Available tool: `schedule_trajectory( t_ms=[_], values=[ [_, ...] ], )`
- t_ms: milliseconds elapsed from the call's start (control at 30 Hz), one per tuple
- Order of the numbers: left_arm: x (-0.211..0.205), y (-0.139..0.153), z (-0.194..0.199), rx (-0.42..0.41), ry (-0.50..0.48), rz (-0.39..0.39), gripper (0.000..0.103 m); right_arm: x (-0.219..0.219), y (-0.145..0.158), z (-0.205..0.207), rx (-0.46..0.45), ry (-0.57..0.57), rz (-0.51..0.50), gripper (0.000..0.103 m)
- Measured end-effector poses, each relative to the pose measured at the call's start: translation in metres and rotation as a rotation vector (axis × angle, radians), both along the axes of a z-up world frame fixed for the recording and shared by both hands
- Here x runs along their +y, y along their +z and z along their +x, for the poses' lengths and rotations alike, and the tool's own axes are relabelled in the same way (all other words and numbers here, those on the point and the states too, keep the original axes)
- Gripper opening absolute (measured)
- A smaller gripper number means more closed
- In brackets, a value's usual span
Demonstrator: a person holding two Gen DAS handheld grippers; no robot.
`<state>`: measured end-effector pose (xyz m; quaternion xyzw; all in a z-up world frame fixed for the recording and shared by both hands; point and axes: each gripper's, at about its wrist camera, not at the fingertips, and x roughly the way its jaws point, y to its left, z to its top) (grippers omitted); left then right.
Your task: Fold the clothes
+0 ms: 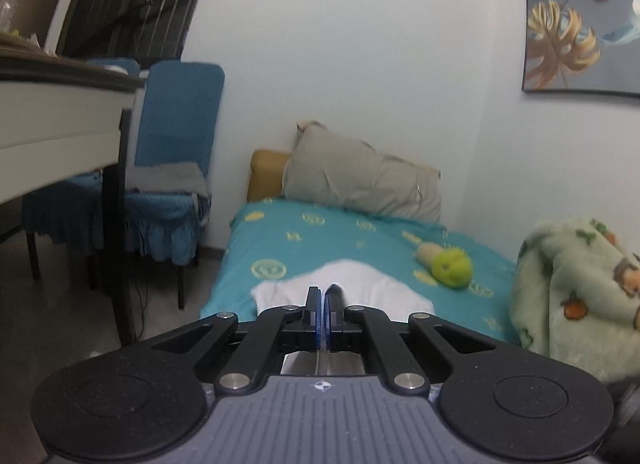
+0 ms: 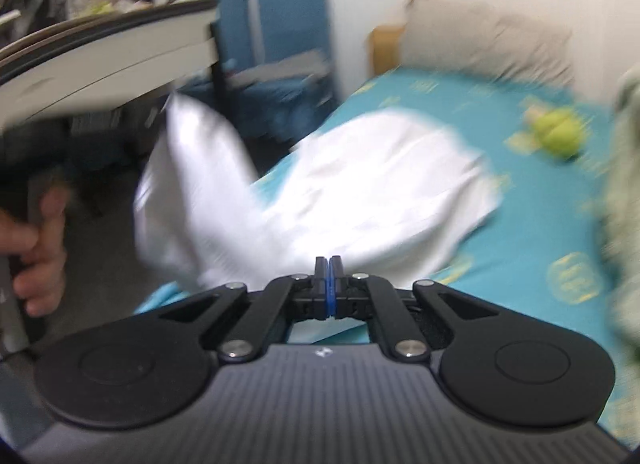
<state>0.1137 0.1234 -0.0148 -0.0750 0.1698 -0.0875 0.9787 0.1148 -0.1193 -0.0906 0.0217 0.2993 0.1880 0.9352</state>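
Observation:
A white garment (image 1: 372, 284) lies on the teal patterned bed sheet (image 1: 340, 236). My left gripper (image 1: 323, 289) is shut, and a small fold of the white cloth shows at its fingertips. In the blurred right wrist view the white garment (image 2: 380, 184) spreads across the bed (image 2: 528, 224). One end of it is lifted up at the left, beside a person's hand (image 2: 40, 220) on a handle. My right gripper (image 2: 328, 260) is shut at the garment's near edge, where the cloth gathers toward its tips.
A grey pillow (image 1: 360, 180) leans on the wall at the head of the bed. A green and yellow plush toy (image 1: 448, 264) lies on the sheet. A bundled light green blanket (image 1: 576, 296) is at the right. Left of the bed stand a blue-covered chair (image 1: 172, 168) and a table (image 1: 60, 112).

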Motion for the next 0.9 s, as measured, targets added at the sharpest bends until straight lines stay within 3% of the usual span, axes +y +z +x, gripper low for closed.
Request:
schedule_trajectory(
  t_ms=[133,233,367,400,433,500,767,800,833,867,900],
  values=[
    [-0.007,-0.007,0.004,0.027,-0.022,-0.034,0.002,-0.038,0.015,0.0,-0.036,-0.127,0.046,0.003],
    [-0.012,-0.007,0.001,0.019,-0.026,-0.042,0.002,-0.028,0.002,-0.008,0.017,-0.035,0.18,0.006],
    [-0.015,-0.003,-0.003,0.006,-0.02,-0.052,0.002,0.023,-0.017,-0.019,0.068,0.106,0.168,0.008],
    [-0.016,-0.002,-0.004,0.005,-0.018,-0.055,0.002,0.037,-0.025,-0.021,0.088,0.117,0.133,0.023],
    [-0.016,-0.002,-0.004,0.004,-0.018,-0.059,0.002,0.052,-0.028,-0.032,0.111,0.122,0.099,0.044],
    [-0.017,-0.002,-0.005,-0.006,-0.012,-0.049,0.002,0.069,-0.038,-0.035,0.116,0.112,0.055,0.061],
    [-0.014,-0.002,-0.005,-0.048,0.006,-0.081,0.001,0.103,-0.062,-0.026,-0.029,0.006,-0.16,0.059],
    [-0.013,-0.003,-0.004,-0.049,0.014,-0.082,0.001,0.105,-0.065,-0.024,-0.045,0.001,-0.192,0.046],
    [-0.012,-0.004,-0.003,-0.047,0.022,-0.08,0.001,0.101,-0.065,-0.021,-0.033,-0.012,-0.198,0.022],
    [-0.01,-0.005,-0.001,-0.042,0.028,-0.079,0.001,0.097,-0.065,-0.019,-0.019,-0.025,-0.202,0.013],
    [-0.008,-0.005,0.0,-0.034,0.034,-0.078,0.001,0.086,-0.059,-0.018,-0.003,-0.03,-0.172,0.012]
  ],
)
